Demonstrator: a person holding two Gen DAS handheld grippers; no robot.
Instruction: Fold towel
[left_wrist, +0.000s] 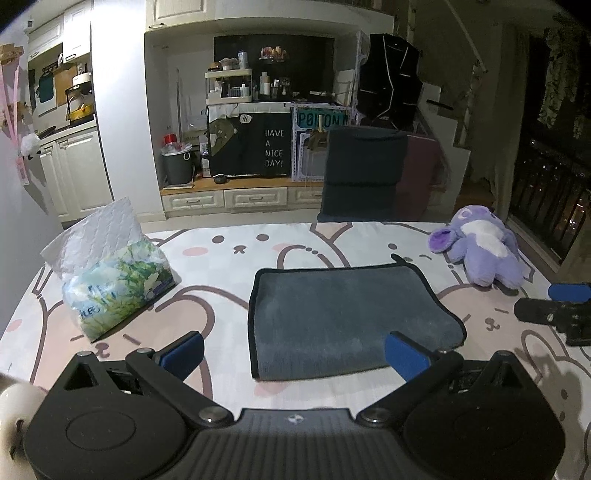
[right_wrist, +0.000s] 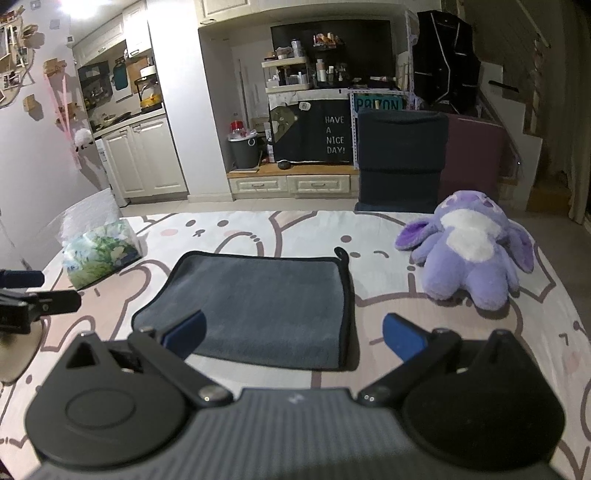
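Both claws, left claw and right claw, hung spread apart and empty low in frame over the near edge of the grey towel, lying flat mid-frame on the counter, presumably to pinch its near corners.

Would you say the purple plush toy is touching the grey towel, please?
Apart. The right wrist view shows bare patterned sheet between the towel and the plush toy.

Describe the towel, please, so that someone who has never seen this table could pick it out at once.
On the table with the pink bunny-print cloth, look at the middle, between the tissue pack on the left and the purple plush toy on the right. The towel lies flat there: the only dark grey, black-edged rectangle, with a small loop at one corner.
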